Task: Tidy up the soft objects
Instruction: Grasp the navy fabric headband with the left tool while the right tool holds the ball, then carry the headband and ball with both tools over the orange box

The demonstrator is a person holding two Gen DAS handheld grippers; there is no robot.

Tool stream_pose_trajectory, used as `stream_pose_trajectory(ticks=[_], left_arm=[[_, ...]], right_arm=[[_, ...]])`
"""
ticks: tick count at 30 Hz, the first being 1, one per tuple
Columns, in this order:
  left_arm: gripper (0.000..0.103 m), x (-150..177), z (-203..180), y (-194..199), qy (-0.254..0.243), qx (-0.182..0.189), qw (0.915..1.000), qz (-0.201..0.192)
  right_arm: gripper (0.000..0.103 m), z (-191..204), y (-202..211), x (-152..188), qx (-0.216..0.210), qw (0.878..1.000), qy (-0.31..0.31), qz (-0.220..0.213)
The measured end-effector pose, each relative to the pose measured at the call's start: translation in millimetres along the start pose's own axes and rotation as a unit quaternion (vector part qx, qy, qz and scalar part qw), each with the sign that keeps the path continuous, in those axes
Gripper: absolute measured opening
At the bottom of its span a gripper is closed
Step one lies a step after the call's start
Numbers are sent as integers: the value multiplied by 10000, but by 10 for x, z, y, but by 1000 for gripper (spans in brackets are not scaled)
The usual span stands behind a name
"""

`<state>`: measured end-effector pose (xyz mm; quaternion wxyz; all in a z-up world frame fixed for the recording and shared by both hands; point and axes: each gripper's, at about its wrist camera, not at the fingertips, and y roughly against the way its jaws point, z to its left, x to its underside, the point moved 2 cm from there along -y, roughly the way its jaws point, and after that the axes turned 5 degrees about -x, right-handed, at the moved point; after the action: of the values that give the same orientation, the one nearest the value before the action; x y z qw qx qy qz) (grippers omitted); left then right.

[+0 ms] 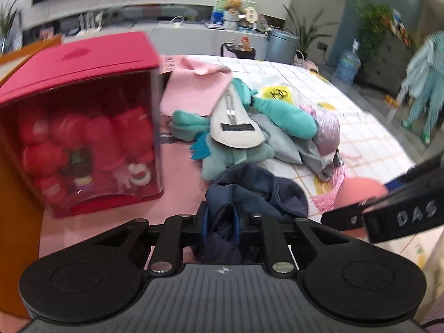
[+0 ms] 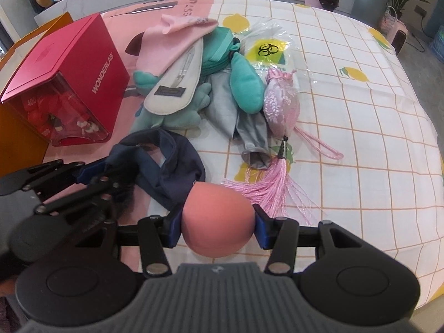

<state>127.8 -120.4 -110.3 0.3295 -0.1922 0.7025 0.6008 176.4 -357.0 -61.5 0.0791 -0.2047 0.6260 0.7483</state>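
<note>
Both grippers loaded on the bed: L on navy cloth, R on pink ball.

L gripper [image 1: 221,220]: jaws nearly together, pads pinching a fold of the navy cloth [image 2: 169,166]; cloth bunched betw. the fingers, rest of it lying on the bed cover [image 2: 347,111] near its front edge. R gripper [image 2: 217,229]: jaws about half apart, blue pads pressed on both sides of the pink ball [image 2: 217,222], just beside the navy cloth. Red box [image 2: 66,83] at the bed's left edge, clear front, red items inside. Mid-bed pile: teal plush [image 2: 244,83], pink cloth [image 2: 172,44], grey fabric [image 2: 224,105], lilac pouch [image 2: 280,105] w/ pink tassel [image 2: 272,183], plastic bag [image 2: 274,50] behind.
</note>
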Motion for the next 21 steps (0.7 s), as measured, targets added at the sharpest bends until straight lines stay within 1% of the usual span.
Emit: stream_pose_trajectory(ticks=[2,3,8,11,13,15,19,21], left_arm=[[19,-20,77,56,257,80,9996,45],[19,-32,99,94,302,112,9995,28],[19,-72,179,294,501,154,9986,-51],[19,-77,199,396,519,170,9985,41],[19,-93,214,478,551,97,9984,67],[19,-117,246,576,730,16,9973,-64],[19,-197,284,808,678,-32,9970,-369],[19,-236,308,900,743,-73,9961,-473]], right_arm=[[50,31,1,4,11,10000,80,-2],[50,52,4,6,15,9999,132,-2],[50,143,43,12,8,9995,311,-87],[50,177,69,17,6,9993,356,-130],[50,200,88,20,10,9991,391,-164],[50,209,105,17,1,9991,386,-198],[50,231,141,16,66,9992,299,-275],[51,253,169,20,72,9991,262,-314]])
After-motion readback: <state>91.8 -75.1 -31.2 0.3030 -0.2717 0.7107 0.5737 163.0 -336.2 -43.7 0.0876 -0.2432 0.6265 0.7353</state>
